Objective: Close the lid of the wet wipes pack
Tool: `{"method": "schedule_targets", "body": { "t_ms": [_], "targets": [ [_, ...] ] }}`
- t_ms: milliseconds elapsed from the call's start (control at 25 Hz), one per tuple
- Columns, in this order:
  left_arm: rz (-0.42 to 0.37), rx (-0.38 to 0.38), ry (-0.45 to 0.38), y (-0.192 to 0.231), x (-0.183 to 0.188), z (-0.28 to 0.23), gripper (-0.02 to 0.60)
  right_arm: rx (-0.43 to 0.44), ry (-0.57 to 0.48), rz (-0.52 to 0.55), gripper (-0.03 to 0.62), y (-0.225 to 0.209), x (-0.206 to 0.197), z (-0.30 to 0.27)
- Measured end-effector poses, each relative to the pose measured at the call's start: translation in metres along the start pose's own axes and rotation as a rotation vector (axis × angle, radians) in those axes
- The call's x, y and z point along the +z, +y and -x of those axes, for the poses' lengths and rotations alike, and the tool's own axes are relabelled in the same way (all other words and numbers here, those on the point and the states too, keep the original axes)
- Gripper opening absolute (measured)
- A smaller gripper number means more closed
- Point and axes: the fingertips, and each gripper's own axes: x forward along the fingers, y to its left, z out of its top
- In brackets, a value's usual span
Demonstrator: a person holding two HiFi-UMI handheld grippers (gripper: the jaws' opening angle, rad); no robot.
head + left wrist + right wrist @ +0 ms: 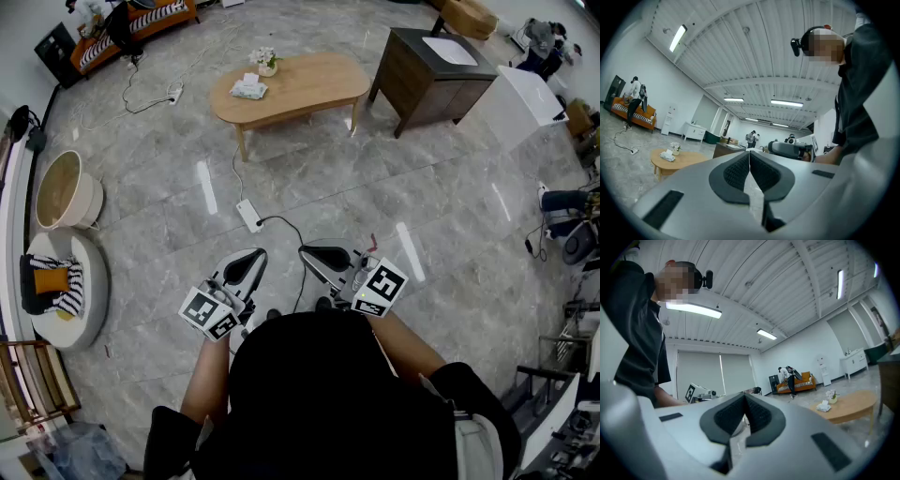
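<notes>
The wet wipes pack (248,90) lies on the left end of a light wooden coffee table (309,82), far across the floor from me, beside a small flower pot (267,63). Whether its lid is up is too small to tell. Both grippers are held close to my body, well away from the table. My left gripper (251,257) is shut with nothing between its pads. My right gripper (309,253) is likewise shut and holds nothing. The pack (668,156) shows small in the left gripper view and the pack (824,407) in the right gripper view.
A white power strip (249,215) and its cable lie on the marble floor between me and the table. A dark cabinet (431,70) stands right of the table. A round tub (64,192) and a round stool (66,291) sit at left. A person stands by the orange sofa (131,28).
</notes>
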Motion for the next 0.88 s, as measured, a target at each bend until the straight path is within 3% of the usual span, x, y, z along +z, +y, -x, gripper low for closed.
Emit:
{"method": "schedule_targets", "body": {
  "t_ms": [240, 880],
  "targets": [
    [-0.034, 0.006, -0.007, 0.002, 0.003, 0.004, 0.017, 0.015, 0.0, 0.013, 0.009, 0.002, -0.001, -0.008],
    [0.008, 0.032, 0.009, -0.005, -0.012, -0.012, 0.017, 0.022, -0.002, -0.034, 0.011, -0.016, -0.001, 0.015]
  ]
}}
